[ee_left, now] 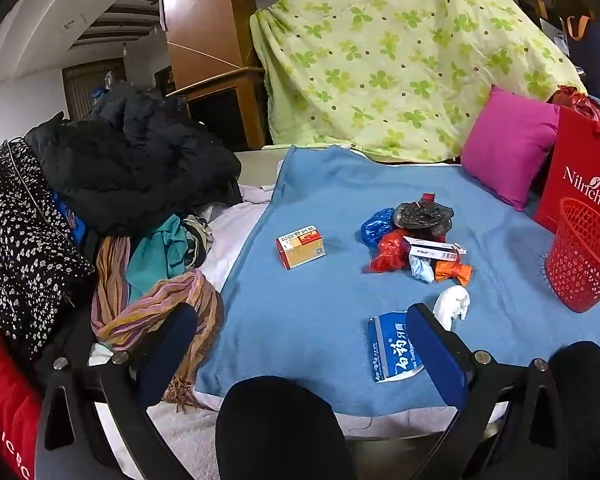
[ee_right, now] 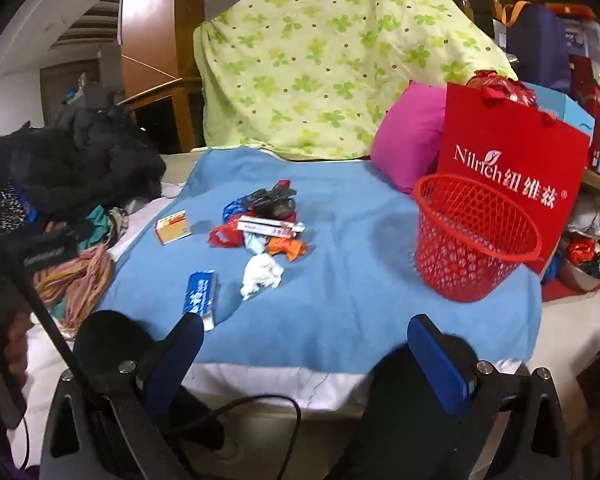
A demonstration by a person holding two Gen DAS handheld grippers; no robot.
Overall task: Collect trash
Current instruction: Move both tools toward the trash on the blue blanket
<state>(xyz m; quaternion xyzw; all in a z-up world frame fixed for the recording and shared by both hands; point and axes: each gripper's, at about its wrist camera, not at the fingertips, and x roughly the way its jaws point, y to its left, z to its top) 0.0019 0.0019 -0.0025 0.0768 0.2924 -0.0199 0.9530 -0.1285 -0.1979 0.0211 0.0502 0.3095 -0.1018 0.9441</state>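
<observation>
The left gripper (ee_left: 300, 344) has its jaws spread wide, nothing between the blue pads, and it tilts downward. The right gripper (ee_right: 304, 356) is likewise spread wide and empty, angled downward too. In the right wrist view the left gripper's body shows at the left edge.

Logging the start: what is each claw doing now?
Left claw: open, holding nothing.
Right claw: open, holding nothing.

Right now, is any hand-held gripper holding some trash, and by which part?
Nothing is held. The left hand-held gripper and the right hand-held gripper are both open and empty.
</observation>
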